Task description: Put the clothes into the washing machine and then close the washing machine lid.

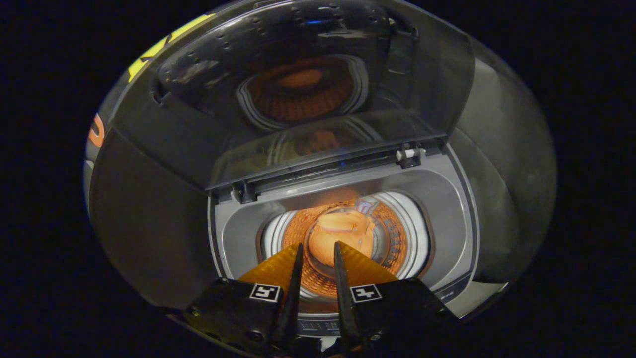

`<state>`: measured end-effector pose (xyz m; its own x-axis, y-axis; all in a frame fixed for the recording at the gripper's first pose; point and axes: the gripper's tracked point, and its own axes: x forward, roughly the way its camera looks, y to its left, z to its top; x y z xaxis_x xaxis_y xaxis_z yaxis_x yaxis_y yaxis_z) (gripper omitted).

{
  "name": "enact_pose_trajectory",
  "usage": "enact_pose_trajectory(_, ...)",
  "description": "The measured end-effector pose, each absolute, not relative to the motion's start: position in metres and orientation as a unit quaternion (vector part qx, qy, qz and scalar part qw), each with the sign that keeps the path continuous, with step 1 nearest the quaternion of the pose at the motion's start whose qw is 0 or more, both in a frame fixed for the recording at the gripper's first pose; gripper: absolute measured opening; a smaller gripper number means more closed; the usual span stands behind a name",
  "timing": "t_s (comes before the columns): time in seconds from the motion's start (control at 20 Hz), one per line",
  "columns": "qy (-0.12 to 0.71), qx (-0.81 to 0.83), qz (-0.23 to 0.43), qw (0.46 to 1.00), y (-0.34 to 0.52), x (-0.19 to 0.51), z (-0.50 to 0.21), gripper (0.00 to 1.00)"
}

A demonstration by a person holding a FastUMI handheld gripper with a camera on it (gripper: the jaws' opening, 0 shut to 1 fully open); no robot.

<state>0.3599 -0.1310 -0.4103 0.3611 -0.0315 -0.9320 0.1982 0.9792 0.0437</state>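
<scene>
The tool (318, 244) sits nearest, its two fingers (296, 268) drawn close with only a narrow gap between the tips, and nothing held between them. It is poised above the open mouth of the washing machine (442, 199), pointing down into it. Just beyond the fingertips, at the bottom of the drum (392, 238), lie the clothes (343, 233), a bundled heap lit in a warm orange glow. The perforated drum wall rings the heap, and a pale inner rim circles the drum's mouth inside the grey top panel of the machine. The lid (308, 89) stands raised at the far edge of the opening, hinged along the machine's back; its dark glossy pane mirrors the drum. Dark booth wall surrounds the machine.
</scene>
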Motion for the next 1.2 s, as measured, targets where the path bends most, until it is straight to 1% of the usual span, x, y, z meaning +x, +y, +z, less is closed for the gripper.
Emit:
enact_pose_trajectory(0.1,0.558,0.063,-0.082,0.823,-0.137,0.355,-0.401,0.48)
enact_pose_trajectory(0.25,0.546,0.060,-0.088,0.831,-0.138,0.354,-0.375,0.48)
enact_pose_trajectory(0.4,0.503,0.041,-0.062,0.861,-0.128,0.364,-0.324,0.48)
enact_pose_trajectory(0.55,0.444,0.018,-0.034,0.895,-0.114,0.389,-0.256,0.48)
enact_pose_trajectory(0.7,0.389,0.008,-0.010,0.921,-0.098,0.427,-0.208,0.48)
enact_pose_trajectory(0.8,0.371,-0.001,-0.006,0.929,-0.095,0.447,-0.184,0.48)
enact_pose_trajectory(1.05,0.306,-0.009,0.007,0.952,-0.085,0.507,-0.144,0.48)
enact_pose_trajectory(1.2,0.306,-0.005,0.008,0.952,-0.083,0.529,-0.155,0.48)
